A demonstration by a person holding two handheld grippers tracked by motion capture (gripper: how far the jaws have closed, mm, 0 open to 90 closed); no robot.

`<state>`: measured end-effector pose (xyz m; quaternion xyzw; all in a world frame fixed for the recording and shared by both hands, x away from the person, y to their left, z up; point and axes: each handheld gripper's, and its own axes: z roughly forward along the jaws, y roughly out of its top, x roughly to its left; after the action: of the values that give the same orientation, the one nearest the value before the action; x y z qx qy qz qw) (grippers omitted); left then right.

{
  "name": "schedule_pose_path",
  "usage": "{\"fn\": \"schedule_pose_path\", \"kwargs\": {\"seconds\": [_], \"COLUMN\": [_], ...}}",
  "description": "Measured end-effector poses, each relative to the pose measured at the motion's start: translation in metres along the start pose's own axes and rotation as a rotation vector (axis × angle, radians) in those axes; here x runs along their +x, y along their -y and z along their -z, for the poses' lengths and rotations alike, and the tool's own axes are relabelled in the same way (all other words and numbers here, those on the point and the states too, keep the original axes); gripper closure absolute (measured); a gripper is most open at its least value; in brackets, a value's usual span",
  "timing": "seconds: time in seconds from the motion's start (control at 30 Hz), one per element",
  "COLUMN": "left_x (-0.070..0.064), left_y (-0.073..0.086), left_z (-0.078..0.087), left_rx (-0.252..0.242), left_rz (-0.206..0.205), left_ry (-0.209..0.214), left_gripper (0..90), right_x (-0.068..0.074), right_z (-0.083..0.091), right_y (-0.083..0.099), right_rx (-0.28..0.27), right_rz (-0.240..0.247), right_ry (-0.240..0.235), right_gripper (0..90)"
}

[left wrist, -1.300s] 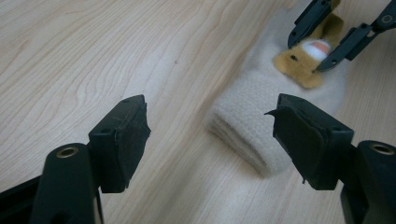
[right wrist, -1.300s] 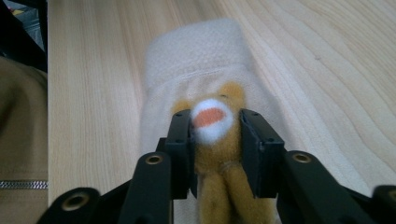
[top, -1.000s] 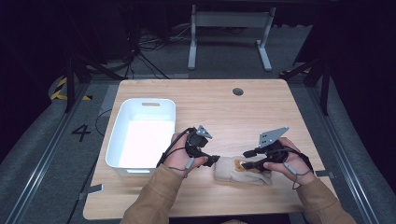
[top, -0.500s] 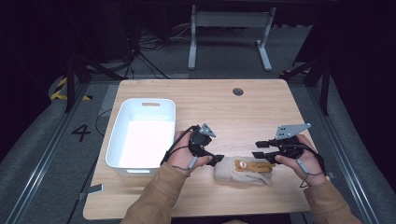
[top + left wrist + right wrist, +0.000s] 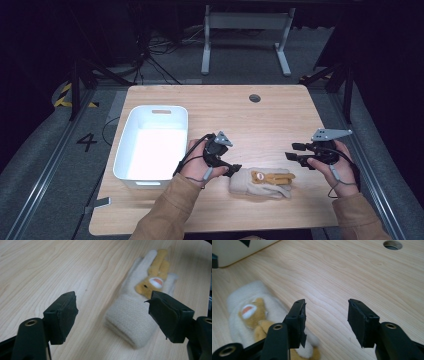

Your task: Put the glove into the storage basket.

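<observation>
A cream knitted glove [image 5: 261, 183] with a tan animal figure sewn on it lies flat near the table's front edge. My left gripper [image 5: 233, 169] sits just left of the glove's cuff [image 5: 130, 323], open, with nothing between its jaws. My right gripper [image 5: 294, 151] hovers a short way right of the glove's finger end, open and empty. In the right gripper view the glove [image 5: 252, 315] lies to the lower left of the jaws. The left gripper view looks along the glove [image 5: 142, 302] from the cuff end.
A white plastic bin [image 5: 152, 145] stands at the table's left side, with its wall [image 5: 239, 248] also visible at the top left of the right gripper view. A round cable hole [image 5: 254, 98] is at the table's back. The wooden tabletop [image 5: 260, 130] lies bare behind the glove.
My right gripper has let go of the glove's finger end and drawn away to the right. The glove now lies flat and stretched out. My left gripper has barely moved.
</observation>
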<state>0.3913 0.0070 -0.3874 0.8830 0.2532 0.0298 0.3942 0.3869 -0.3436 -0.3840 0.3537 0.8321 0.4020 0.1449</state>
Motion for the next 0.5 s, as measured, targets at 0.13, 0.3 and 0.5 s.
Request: {"fn": "schedule_pose_path", "kwargs": {"seconds": [0.13, 0.3, 0.5], "left_x": [-0.002, -0.003, -0.005], "left_y": [-0.001, -0.002, 0.001], "left_z": [-0.002, -0.005, -0.014], "left_rx": [-0.001, -0.015, -0.055], "left_rz": [-0.002, -0.003, -0.019], "left_ry": [0.005, 0.016, 0.023], "left_gripper": [22.6, 19.9, 17.7], "right_x": [-0.006, -0.015, -0.026], "right_z": [0.001, 0.003, 0.004], "right_y": [0.004, 0.011, 0.02], "right_rx": [0.003, -0.03, -0.032], "right_rz": [-0.017, -0.061, -0.113], "right_ry": [0.023, 0.064, 0.119], "right_gripper": [45.0, 37.9, 33.9]}}
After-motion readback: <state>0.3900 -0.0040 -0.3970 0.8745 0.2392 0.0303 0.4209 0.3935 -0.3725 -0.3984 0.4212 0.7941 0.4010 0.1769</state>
